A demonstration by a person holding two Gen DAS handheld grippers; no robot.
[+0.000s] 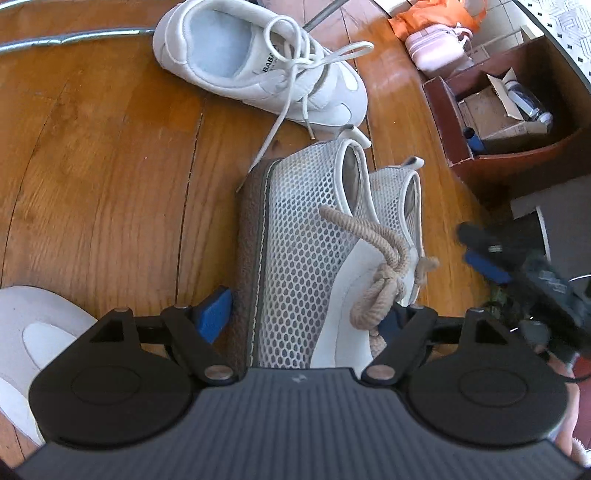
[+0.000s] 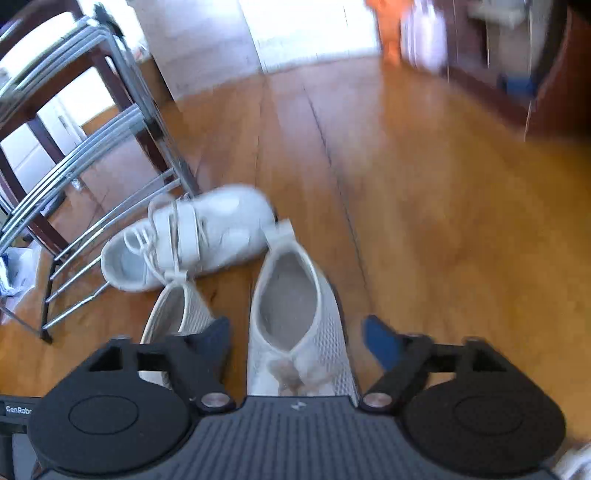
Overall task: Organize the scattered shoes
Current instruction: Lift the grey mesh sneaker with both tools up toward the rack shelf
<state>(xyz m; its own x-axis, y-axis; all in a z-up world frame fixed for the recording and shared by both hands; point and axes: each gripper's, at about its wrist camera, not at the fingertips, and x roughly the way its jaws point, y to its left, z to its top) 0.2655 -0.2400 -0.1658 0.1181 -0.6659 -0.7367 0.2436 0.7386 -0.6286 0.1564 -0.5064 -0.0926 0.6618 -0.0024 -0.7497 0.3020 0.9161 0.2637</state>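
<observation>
Two grey mesh slip-on shoes with beige laces stand side by side on the wood floor. The left mesh shoe [image 1: 306,240] leans on its side and shows its brown sole. My left gripper [image 1: 306,314] straddles its toe, open, with a thin gap at the left pad [image 1: 216,314]. The right mesh shoe [image 1: 395,195] [image 2: 295,314] lies upright between the spread fingers of my right gripper [image 2: 299,334], open and clear of it on both sides. The right gripper [image 1: 467,243] also shows blurred at the right of the left wrist view. A white lace-up sneaker [image 1: 266,66] [image 2: 192,240] lies just beyond the pair.
A metal-bar shoe rack [image 2: 92,147] stands to the left of the shoes. A brown wooden box [image 1: 498,110] of small items sits to the right, with a pink shoe [image 1: 436,46] and an orange bag [image 1: 436,14] behind it. Another white shoe [image 1: 29,332] lies at near left.
</observation>
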